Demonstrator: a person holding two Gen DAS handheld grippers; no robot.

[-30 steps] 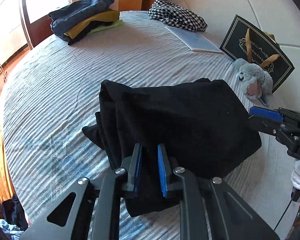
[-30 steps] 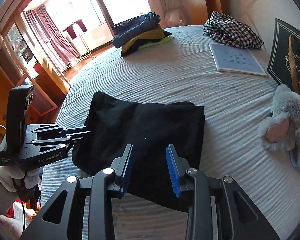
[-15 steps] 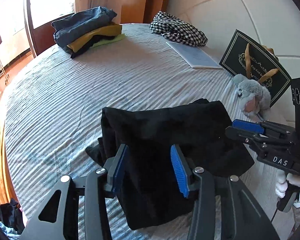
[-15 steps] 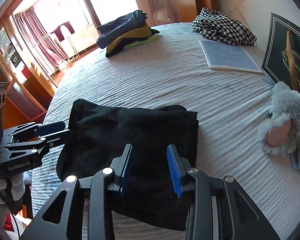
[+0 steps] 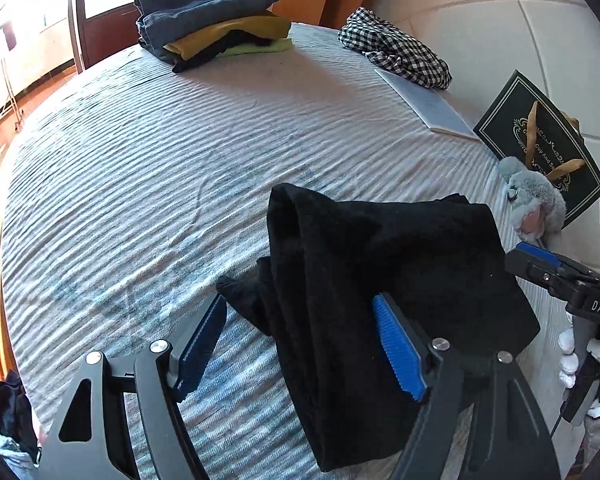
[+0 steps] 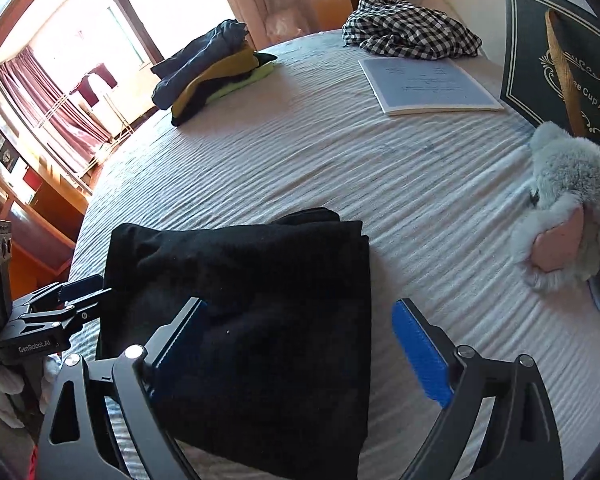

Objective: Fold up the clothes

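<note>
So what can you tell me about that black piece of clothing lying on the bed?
The black garment is soft, matte fabric, folded into a rough rectangle of several layers, with a looser bunched edge on its left. It lies flat on the striped white bedspread, near the front edge. Both open grippers, left and right, straddle its near edge without clamping it.

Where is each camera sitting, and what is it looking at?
Left wrist: on the left hand-held gripper, open, facing across the bed at the black garment; the right hand-held gripper shows at right.
Right wrist: on the right hand-held gripper, open, facing the same garment; the left one shows at left.
Both share the garment, folded pile, checked cloth, booklet, plush toy.
</note>
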